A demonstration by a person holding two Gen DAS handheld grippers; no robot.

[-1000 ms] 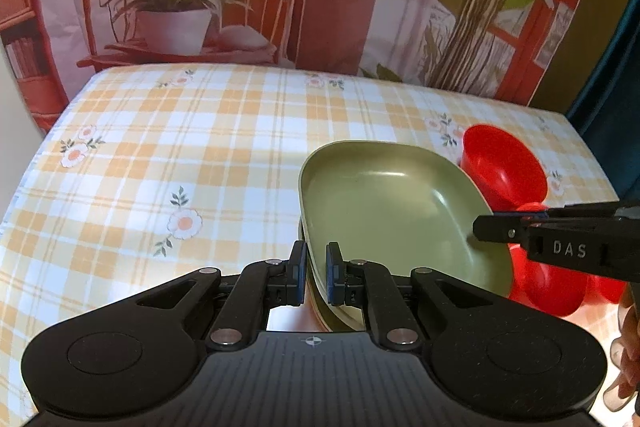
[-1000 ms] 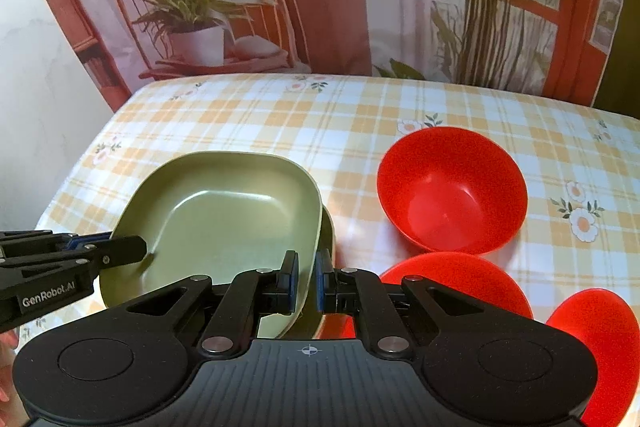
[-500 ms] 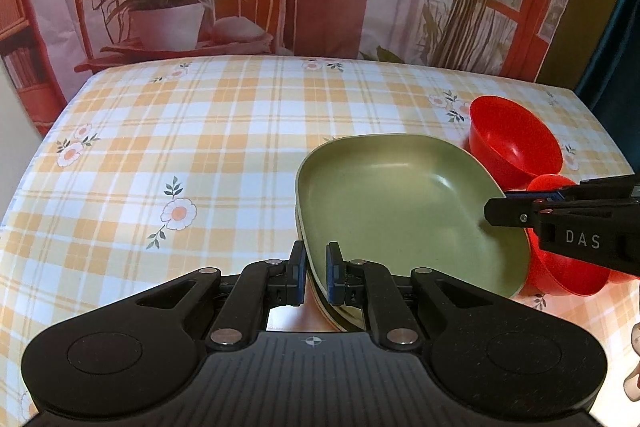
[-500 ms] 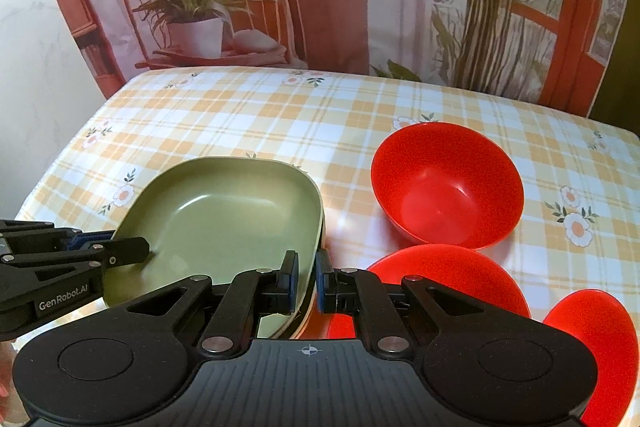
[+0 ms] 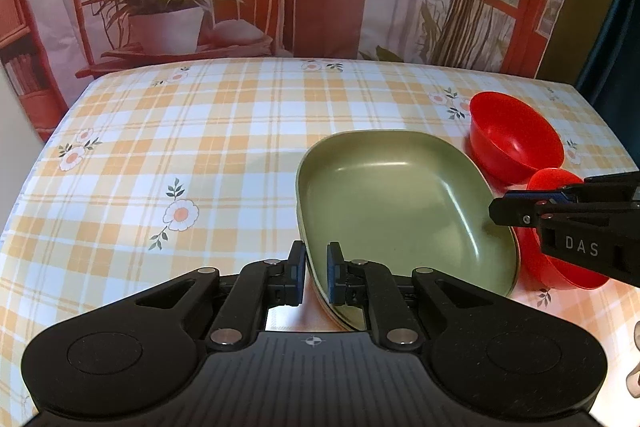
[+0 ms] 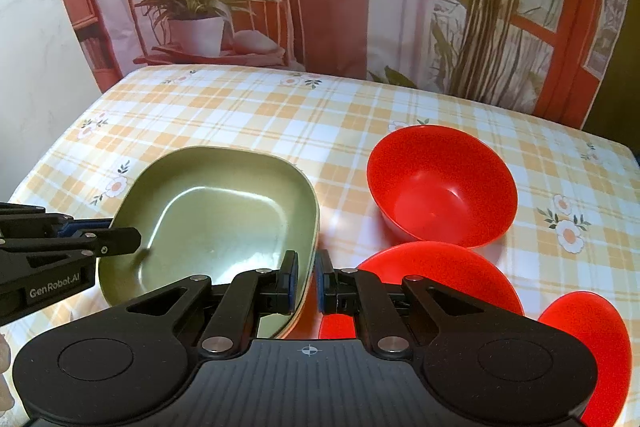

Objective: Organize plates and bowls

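The green plate sits on the worktop atop a second plate, just left of three red bowls. The left gripper and right gripper pinch opposite rims with narrowed fingers, so both are equally near it; any lift must rise level.

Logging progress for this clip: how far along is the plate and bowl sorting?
Done: nothing clearly. In hand: left gripper and right gripper each clamp opposite rims of the green plate, apparently atop another. Left: three red bowls sit separate, unstacked.
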